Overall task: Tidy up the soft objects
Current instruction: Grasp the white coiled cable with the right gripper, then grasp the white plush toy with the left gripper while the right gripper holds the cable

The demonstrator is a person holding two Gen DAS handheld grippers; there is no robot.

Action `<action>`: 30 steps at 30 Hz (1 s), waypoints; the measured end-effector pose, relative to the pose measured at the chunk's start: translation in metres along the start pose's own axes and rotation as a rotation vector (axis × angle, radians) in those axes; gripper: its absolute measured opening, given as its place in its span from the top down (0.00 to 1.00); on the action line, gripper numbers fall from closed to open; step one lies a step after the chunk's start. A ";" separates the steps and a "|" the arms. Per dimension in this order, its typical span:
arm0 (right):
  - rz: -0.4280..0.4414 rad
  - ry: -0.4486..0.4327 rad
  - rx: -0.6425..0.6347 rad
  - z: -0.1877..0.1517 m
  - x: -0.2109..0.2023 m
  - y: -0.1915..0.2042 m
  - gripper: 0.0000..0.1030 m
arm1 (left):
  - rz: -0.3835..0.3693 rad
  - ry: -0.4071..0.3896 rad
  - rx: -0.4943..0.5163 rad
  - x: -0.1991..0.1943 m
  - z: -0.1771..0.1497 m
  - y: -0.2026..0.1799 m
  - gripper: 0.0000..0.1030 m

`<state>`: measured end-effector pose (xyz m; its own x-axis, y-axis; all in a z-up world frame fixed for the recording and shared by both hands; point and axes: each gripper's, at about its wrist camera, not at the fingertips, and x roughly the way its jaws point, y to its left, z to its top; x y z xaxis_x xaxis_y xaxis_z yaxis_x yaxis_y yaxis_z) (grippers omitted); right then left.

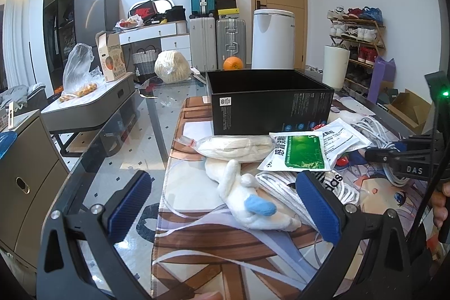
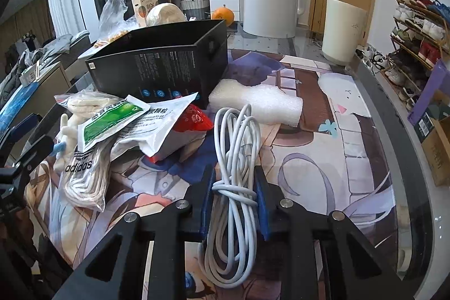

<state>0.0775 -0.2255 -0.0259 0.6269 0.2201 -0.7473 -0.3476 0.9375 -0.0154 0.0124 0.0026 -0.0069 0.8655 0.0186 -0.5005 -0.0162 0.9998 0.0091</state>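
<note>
Right wrist view: your right gripper [image 2: 234,189] is clamped on a coiled white cable [image 2: 234,159] above the printed mat [image 2: 323,159], pinched at its wrapped waist so the loops hang together, likely bound for the open black box [image 2: 157,66] at the mat's far edge. Your left gripper [image 1: 222,204] hangs with its jaws spread wide around a white plush toy [image 1: 253,201] near the mat's left edge, not yet touching it. Medicine packets [image 1: 298,152], socks [image 2: 84,173] and a bagged cloth [image 1: 233,148] pile in front of the box. The box's inside is hidden from both cameras.
</note>
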 end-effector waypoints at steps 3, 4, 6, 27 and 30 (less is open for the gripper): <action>0.009 -0.015 0.002 -0.003 -0.004 -0.001 0.75 | -0.001 0.007 -0.006 0.001 0.000 0.002 0.00; 0.003 -0.019 0.000 -0.003 -0.007 -0.002 0.75 | -0.003 0.008 -0.009 0.001 0.000 0.002 0.00; 0.004 -0.040 0.004 -0.004 -0.012 -0.003 0.75 | -0.008 0.010 -0.013 0.001 0.000 0.004 0.00; 0.023 -0.091 -0.008 -0.005 -0.031 -0.003 0.75 | -0.027 0.194 -0.081 0.036 -0.008 0.011 0.24; 0.026 -0.090 -0.011 -0.005 -0.032 -0.001 0.75 | -0.030 0.195 -0.071 0.035 -0.008 0.010 0.35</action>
<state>0.0548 -0.2348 -0.0055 0.6773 0.2680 -0.6852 -0.3720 0.9282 -0.0047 0.0389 0.0137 -0.0314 0.7532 -0.0185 -0.6576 -0.0333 0.9972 -0.0663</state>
